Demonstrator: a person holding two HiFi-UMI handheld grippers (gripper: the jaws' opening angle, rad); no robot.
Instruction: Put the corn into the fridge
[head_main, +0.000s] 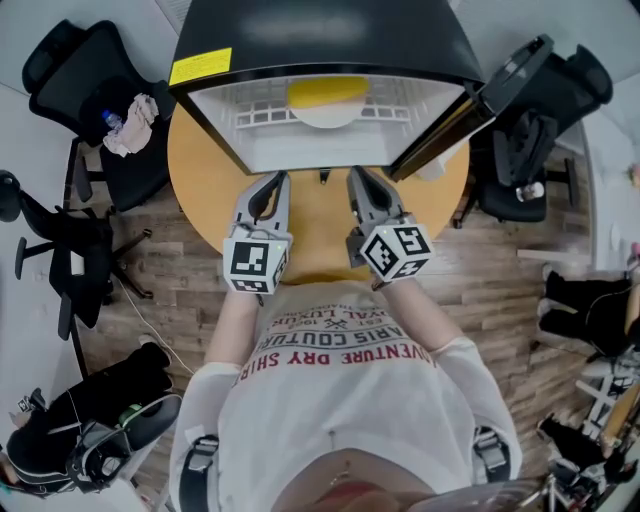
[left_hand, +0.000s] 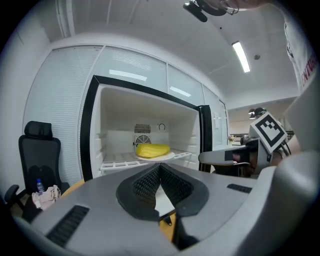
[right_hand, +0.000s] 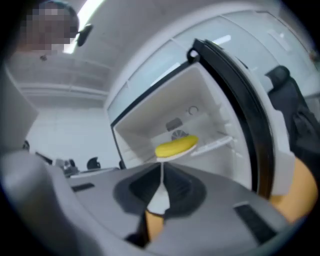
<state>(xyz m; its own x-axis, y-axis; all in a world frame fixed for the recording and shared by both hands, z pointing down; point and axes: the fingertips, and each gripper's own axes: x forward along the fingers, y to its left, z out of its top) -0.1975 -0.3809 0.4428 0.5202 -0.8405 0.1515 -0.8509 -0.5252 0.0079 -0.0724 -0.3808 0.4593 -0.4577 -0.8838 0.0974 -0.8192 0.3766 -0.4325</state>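
The yellow corn (head_main: 328, 92) lies on a white plate (head_main: 330, 116) on the wire shelf inside the open fridge (head_main: 320, 60). It shows again as the corn (left_hand: 152, 149) in the left gripper view and the corn (right_hand: 176, 146) in the right gripper view. My left gripper (head_main: 279, 181) and right gripper (head_main: 357, 179) hover side by side over the round wooden table (head_main: 320, 215), just in front of the fridge opening. Both are shut with nothing between their jaws, tips meeting at the left gripper (left_hand: 160, 167) and the right gripper (right_hand: 162, 170).
The fridge door (head_main: 470, 110) hangs open to the right. Black office chairs stand around the table: one (head_main: 100, 110) at the left holding a bottle and cloth, another (head_main: 530, 140) at the right. Bags lie on the wooden floor at lower left (head_main: 90, 420).
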